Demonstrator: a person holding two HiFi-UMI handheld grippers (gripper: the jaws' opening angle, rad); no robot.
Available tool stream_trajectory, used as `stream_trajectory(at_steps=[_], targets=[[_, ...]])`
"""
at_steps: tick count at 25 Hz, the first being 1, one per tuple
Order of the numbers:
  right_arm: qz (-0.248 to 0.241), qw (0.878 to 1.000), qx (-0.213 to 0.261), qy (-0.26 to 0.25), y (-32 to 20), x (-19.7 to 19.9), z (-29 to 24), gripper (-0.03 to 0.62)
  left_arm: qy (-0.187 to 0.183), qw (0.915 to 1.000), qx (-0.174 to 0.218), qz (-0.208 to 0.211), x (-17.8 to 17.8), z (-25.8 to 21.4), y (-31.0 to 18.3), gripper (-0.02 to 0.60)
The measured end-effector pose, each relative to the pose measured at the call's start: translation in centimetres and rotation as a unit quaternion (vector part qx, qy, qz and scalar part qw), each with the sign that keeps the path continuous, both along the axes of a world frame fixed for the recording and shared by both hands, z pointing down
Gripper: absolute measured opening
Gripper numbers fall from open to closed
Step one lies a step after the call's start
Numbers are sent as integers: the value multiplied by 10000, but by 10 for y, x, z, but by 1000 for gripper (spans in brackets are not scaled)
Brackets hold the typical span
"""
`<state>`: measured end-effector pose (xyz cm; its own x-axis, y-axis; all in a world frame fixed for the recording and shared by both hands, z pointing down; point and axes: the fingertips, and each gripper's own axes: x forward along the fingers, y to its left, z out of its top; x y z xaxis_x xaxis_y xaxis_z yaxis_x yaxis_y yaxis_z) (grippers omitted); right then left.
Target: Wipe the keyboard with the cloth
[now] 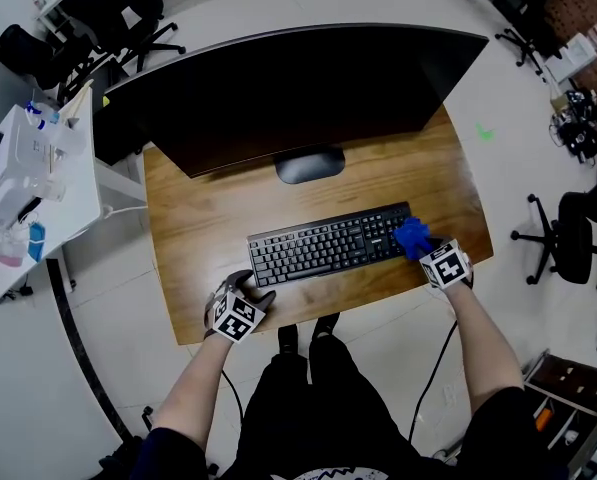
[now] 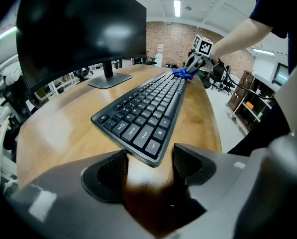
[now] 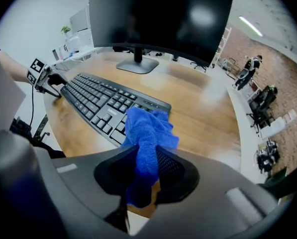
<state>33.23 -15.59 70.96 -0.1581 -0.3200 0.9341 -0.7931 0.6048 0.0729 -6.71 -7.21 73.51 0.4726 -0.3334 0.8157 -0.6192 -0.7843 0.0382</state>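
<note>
The right claw (image 3: 146, 169) was clamped on the blue cloth (image 3: 147, 128), which bunched up out of its jaws and spilled forward onto the right end of the keyboard (image 3: 98, 101) just ahead of it. Beyond the cloth the desk (image 3: 198, 108) ran on to the monitor (image 3: 158, 19), ahead and a little left.

The left claw (image 2: 149, 161) sat low on the desk with its jaws apart and gripping nothing. The keyboard's left end reached in between its tips; whether it touched them couldn't be told. The right claw showed far ahead, at the keyboard's other end.
</note>
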Motion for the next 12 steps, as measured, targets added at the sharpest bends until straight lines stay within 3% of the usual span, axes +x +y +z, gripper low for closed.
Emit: stream_trajectory(at_steps=[3, 6, 12], targets=[[269, 9989, 177, -346, -11, -6, -12, 106, 17, 10000, 8, 18, 0, 0, 0, 296], [180, 9955, 431, -819, -31, -44, -31, 106, 28, 10000, 36, 14, -1, 1, -1, 296], [-894, 9821, 598, -1545, -53, -178, -56, 106, 10, 10000, 10, 3, -1, 1, 0, 296]])
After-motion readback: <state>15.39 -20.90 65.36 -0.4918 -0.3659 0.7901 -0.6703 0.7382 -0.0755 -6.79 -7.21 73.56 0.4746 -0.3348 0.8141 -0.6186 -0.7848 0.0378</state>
